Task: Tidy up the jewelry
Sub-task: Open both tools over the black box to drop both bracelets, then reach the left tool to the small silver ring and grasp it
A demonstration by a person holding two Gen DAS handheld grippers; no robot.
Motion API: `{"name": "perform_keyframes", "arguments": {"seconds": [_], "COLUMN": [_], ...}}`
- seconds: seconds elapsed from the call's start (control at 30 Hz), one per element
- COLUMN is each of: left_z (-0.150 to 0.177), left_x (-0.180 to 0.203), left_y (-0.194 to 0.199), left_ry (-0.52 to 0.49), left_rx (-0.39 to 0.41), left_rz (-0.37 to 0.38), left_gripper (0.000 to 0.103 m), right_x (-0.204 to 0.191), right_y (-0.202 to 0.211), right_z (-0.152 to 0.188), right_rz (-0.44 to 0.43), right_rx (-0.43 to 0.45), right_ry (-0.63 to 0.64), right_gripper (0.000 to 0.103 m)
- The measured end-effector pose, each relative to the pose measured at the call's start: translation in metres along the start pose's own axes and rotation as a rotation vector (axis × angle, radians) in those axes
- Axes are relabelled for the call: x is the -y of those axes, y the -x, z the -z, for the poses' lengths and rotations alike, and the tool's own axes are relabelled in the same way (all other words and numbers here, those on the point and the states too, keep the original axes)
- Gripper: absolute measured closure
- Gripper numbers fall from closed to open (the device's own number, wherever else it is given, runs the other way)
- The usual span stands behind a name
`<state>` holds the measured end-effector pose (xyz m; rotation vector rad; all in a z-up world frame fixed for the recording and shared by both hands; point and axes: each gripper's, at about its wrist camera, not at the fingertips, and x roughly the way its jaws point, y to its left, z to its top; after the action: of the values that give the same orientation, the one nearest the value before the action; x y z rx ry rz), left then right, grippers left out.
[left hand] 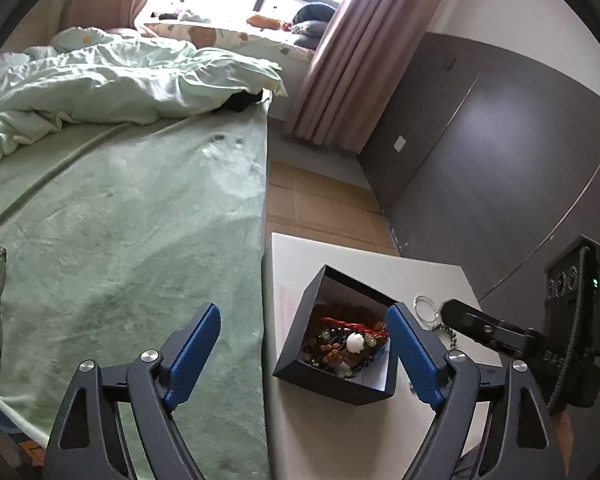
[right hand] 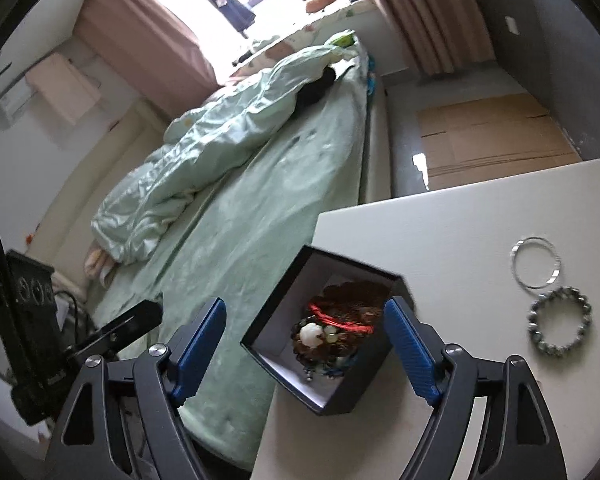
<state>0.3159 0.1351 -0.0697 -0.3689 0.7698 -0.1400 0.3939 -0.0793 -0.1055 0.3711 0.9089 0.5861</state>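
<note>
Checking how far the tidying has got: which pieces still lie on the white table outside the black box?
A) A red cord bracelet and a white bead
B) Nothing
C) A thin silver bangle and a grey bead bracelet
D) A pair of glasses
C: the thin silver bangle and the grey bead bracelet lie side by side on the white table, to the right of the black box, which already holds a heap of beads.

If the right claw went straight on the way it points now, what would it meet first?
Most likely the open black box of jewelry: the open right claw frames it, and its near rim sits between the fingers. Depth is hard to judge in this fisheye view.
</note>
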Motion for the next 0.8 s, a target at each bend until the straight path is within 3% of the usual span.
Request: {"name": "perform_keyframes", "arguments": {"seconds": [0.37,0.8], "left_z": [0.005,0.031], "left_x": [0.03,0.085], "left_y": [0.01,-0.011], "left_ry": [-0.066,-0.167], "left_rx": [0.073,-0.014], "left_rz": [0.03,0.059], "left_gripper": [0.017,0.017], "right_x": [0.025,0.073], "right_y": [0.044,0.1], "right_z": [0.005,0.015], "right_rz": [0.125,0.189], "right_rx": [0.051,0.079], "right_ry": [0.01,-0.002], "right_gripper": [0.021,0.021]}}
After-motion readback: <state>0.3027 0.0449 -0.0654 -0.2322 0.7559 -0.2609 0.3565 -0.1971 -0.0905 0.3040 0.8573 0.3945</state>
